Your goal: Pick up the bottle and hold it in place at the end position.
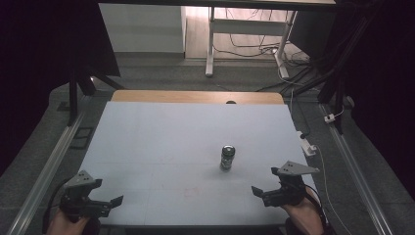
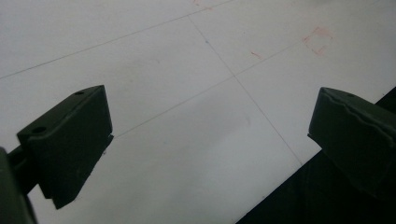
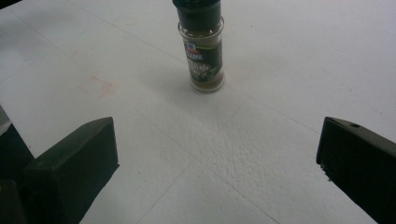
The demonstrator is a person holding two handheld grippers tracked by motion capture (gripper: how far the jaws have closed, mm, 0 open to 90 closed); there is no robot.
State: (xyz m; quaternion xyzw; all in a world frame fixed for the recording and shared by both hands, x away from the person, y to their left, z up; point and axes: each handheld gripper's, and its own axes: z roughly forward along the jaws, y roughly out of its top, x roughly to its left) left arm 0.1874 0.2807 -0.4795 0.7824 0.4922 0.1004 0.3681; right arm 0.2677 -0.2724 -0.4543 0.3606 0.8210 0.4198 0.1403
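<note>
Spice jar (image 1: 227,157) stands upright on the white table (image 1: 161,147), right of centre. Right gripper (image 1: 264,193), jaws spread wide and empty, sits at the jar's 4 o'clock, near. Left gripper (image 1: 105,205), also wide and empty, lies well apart at 8 o'clock. Risk: the tall, narrow jar likely tips if one jaw strikes it first.
</note>
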